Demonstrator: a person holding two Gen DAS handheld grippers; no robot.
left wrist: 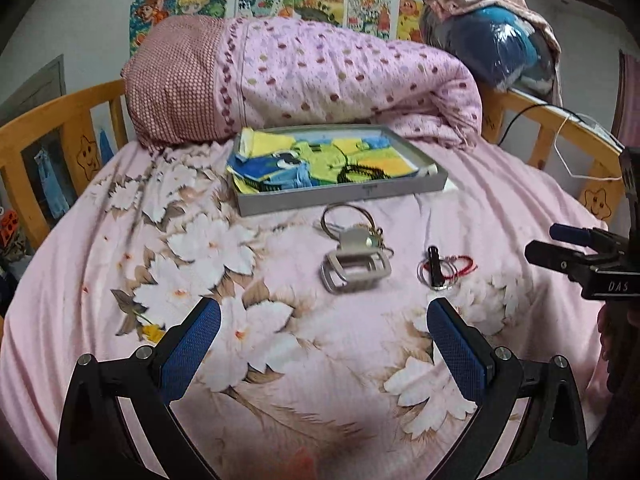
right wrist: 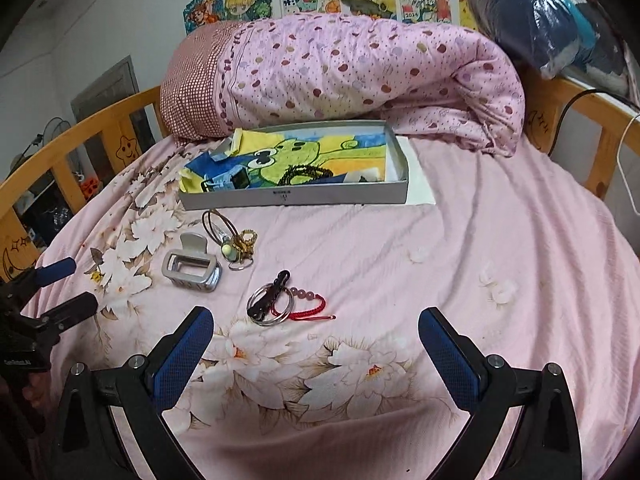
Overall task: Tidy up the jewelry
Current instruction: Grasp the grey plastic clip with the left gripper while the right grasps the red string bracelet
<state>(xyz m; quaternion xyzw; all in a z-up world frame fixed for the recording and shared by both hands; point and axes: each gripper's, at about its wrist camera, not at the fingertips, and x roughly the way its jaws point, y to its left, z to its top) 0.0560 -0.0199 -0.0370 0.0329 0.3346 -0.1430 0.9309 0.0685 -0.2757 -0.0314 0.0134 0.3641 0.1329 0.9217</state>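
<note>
Soft pink bedsheet (right wrist: 480, 240) gives under loose jewelry, so with both tools wide open and empty, I'd bring my right tool (right wrist: 316, 334) low over the red bracelet (right wrist: 308, 308), pinching it toward the gray box (right wrist: 296, 197).

Two low, side-by-side wrist views across the bed (left wrist: 280, 360), sharing the grey tray (right wrist: 296, 196).

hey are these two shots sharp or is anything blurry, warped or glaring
Left wrist view: slightly soft, silver hair claw smeared, bed rail bowed by the fisheye, corners vignetted dark. Right wrist view: crisper, red cord bracelet reads clearly, glare on the plastic-wrapped bundle, same bowing.
</note>
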